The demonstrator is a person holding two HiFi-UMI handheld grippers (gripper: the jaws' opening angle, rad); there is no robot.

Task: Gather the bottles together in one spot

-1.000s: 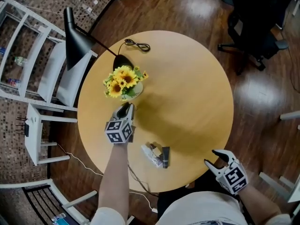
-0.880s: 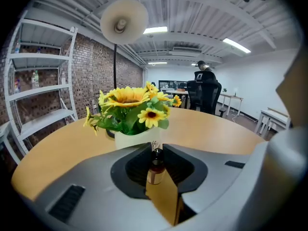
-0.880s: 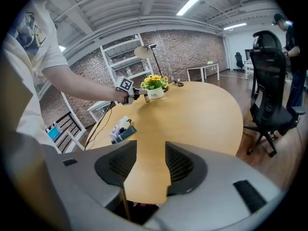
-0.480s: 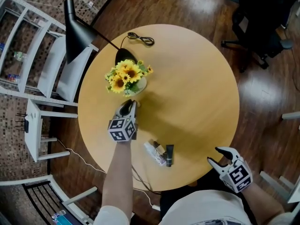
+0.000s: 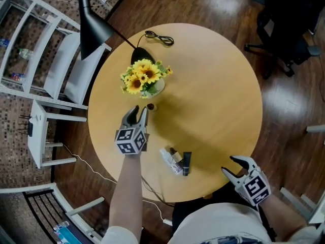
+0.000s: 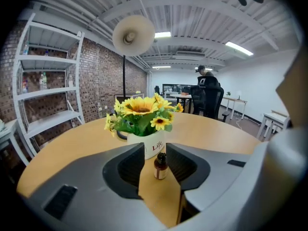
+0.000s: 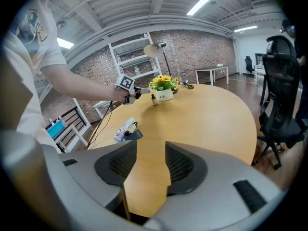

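Bottle [image 5: 150, 106] stands just ahead of left tool [image 5: 138, 111], whose jaws, just opening narrowly, hold nothing between them

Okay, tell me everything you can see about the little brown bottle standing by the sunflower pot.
The small brown bottle looks like amber glass, with a dark cap and a pale label band. It stands upright on the round wooden table, just in front of the white flower pot and slightly apart from it. The left gripper points at it. Its jaws have just been opening, and the pads do not press on the bottle.
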